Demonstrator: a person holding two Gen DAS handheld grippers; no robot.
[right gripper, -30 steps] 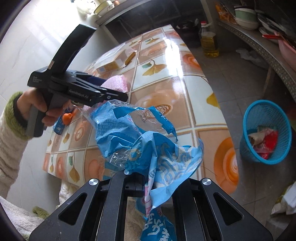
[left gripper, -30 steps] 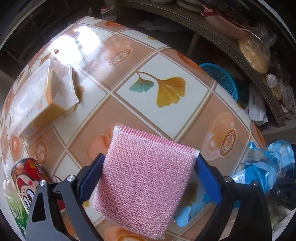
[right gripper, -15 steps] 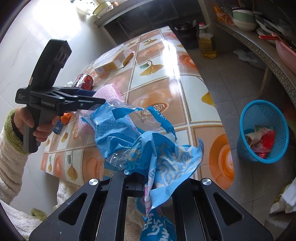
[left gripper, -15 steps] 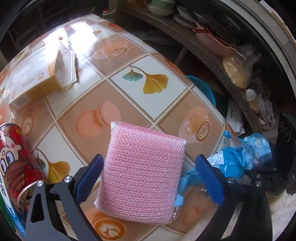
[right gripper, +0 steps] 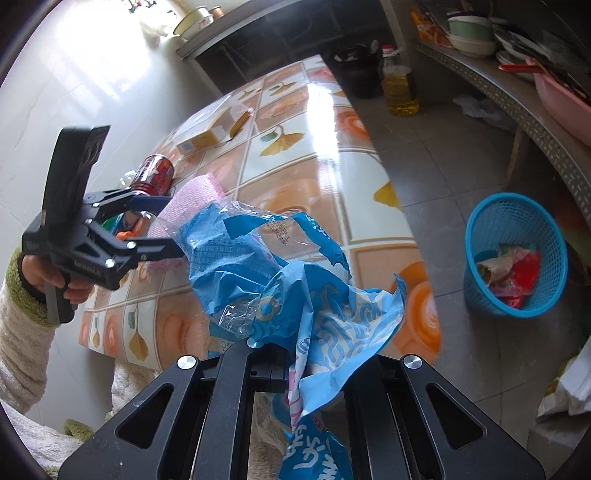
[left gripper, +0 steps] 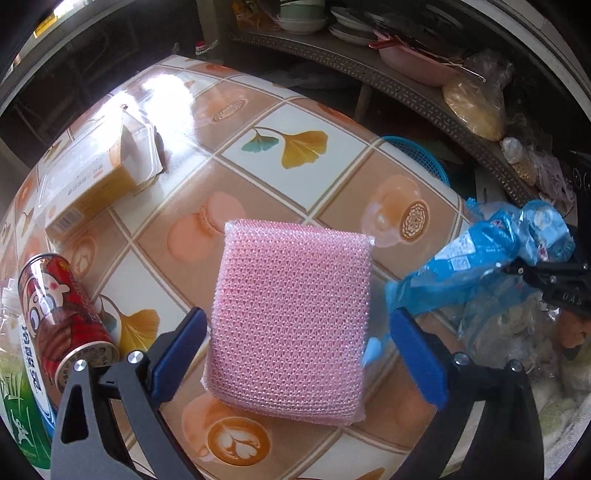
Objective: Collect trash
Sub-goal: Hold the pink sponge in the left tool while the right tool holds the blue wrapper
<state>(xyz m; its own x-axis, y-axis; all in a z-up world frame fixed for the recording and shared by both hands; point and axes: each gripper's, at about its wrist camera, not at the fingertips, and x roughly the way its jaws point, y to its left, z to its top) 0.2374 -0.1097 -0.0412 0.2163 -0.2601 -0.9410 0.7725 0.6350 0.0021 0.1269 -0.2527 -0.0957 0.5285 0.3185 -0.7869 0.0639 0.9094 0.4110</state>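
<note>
Blue plastic wrapper [right gripper: 295,280] hangs clamped in the closed right gripper [right gripper: 269,369], likely bound for the blue basket [right gripper: 513,254]; left gripper [left gripper: 295,347] stands open around the pink sponge [left gripper: 291,321].

I'm in a home kitchen. My table [right gripper: 354,173] wears a glossy oilcloth printed with coffee cups and leaves. Beside it a long shelf [right gripper: 524,110] carries stacked bowls [right gripper: 471,35] and a pink basin [right gripper: 565,99]. An oil bottle [right gripper: 399,86] and a blue basket [right gripper: 517,254] stand on the tiled floor.
</note>
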